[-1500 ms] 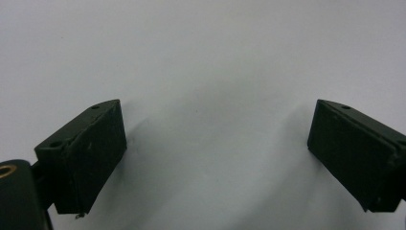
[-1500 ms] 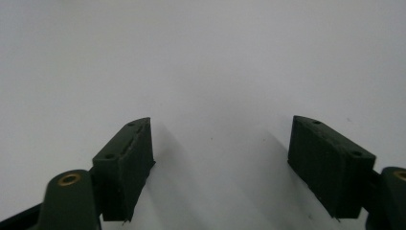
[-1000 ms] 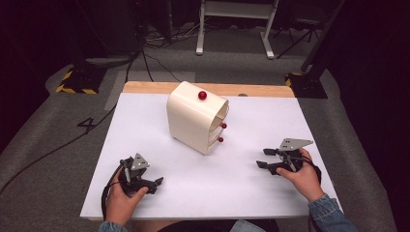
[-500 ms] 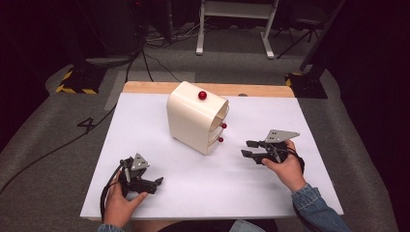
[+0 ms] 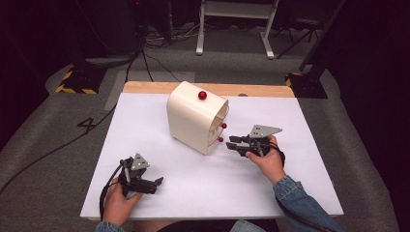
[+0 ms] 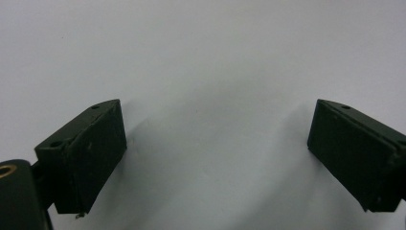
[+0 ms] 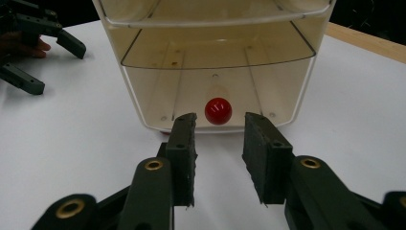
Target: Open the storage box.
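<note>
On the white tabletop (image 5: pixel 290 193) a cream drawer cabinet (image 5: pixel 193 121) stands just past centre, its open front with red knobs turned toward about 4 o'clock. The right gripper (image 5: pixel 232 142) sits just beside that front, released with jaws parted, the lowest red knob (image 7: pixel 218 110) dead ahead at 12 o'clock between them. The left gripper (image 5: pixel 157 182), well apart at 7 o'clock, rests spread wide and empty, so the right hand is far nearer.

A cream drawer unit (image 5: pixel 196 117) stands upright on the white counter (image 5: pixel 145 125), its drawers with red knobs (image 7: pixel 218 110) closed.
</note>
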### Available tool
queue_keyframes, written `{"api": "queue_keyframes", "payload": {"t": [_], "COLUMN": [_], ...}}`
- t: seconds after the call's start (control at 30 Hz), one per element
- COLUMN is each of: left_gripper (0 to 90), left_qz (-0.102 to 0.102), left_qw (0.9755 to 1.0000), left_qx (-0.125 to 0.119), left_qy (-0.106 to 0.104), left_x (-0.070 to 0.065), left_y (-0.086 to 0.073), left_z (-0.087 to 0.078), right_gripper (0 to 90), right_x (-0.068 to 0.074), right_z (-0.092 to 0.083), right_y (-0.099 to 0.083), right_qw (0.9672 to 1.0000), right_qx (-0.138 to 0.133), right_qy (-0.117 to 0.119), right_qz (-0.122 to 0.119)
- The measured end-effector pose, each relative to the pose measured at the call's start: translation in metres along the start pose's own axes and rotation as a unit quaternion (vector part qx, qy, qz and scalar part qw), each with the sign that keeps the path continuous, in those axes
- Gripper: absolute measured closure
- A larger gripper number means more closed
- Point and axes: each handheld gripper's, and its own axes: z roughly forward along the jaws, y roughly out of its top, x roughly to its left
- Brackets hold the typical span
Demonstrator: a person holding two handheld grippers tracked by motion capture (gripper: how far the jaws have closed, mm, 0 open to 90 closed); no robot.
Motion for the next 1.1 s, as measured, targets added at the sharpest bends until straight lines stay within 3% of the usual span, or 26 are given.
{"api": "queue_keyframes", "payload": {"t": [0.7, 0.83, 1.1], "left_gripper": [6.3, 6.3, 6.3], "left_qz": [0.0, 0.0, -0.001], "left_qw": [1.0, 1.0, 1.0], "left_qx": [0.0, 0.0, 0.0], "left_qy": [0.0, 0.0, 0.0], "left_x": [0.0, 0.0, 0.0], "left_y": [0.0, 0.0, 0.0], "left_z": [0.0, 0.0, 0.0], "right_gripper": [73.2, 73.6, 73.8], "right_x": [-0.005, -0.006, -0.005], "right_z": [0.028, 0.029, 0.026], "right_y": [-0.009, -0.01, -0.01], "right_qw": [0.9994, 0.9992, 0.9994], "right_qx": [-0.034, -0.036, -0.032], "right_qy": [0.009, 0.014, 0.011], "right_qz": [-0.007, 0.004, -0.003]}}
